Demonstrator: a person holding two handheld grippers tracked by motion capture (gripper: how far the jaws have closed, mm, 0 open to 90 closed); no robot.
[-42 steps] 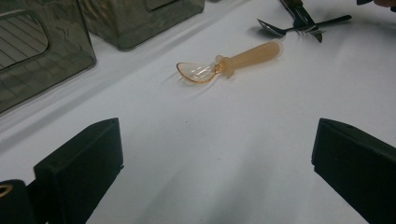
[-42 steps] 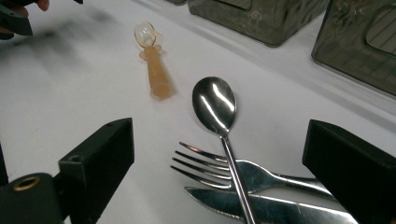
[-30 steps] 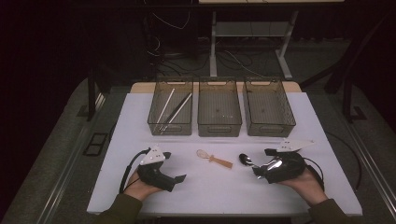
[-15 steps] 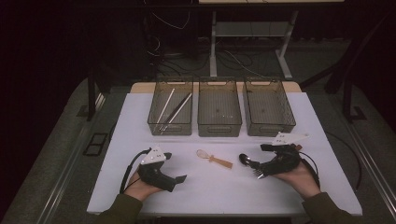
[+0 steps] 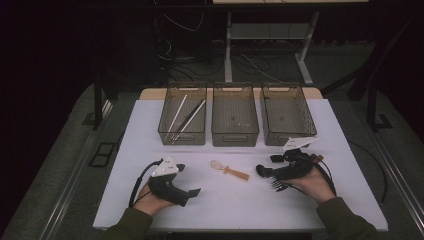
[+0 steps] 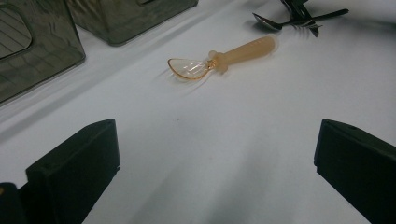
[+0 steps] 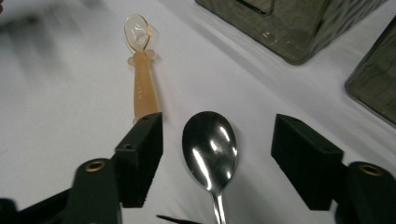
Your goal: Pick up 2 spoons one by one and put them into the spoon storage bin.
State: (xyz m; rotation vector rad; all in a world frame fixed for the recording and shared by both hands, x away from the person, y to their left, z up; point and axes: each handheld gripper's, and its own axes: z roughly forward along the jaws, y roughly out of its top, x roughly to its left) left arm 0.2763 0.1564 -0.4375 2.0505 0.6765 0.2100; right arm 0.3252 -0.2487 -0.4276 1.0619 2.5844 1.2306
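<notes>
Shiny metal spoon [image 7: 211,148] lies bowl-up on the white tabletop [image 7: 65,93], squarely between the two black pads of the right claw [image 7: 217,161]. That claw's jaws have just been closing, but bare table shows on either side of the bowl, so nothing is pinched yet. A metal fork [image 5: 278,185] lies just under the claw, close to the spoon's handle; the squeeze should catch the spoon alone, low on the neck rather than on the slippery bowl. Just ahead of the near pad rests a translucent orange plastic baby spoon [image 7: 140,70], best left unnudged. Farther ahead stand smoky plastic bins [image 5: 234,116]. The left claw [image 5: 186,189] rests wide open on the table, holding nothing.
</notes>
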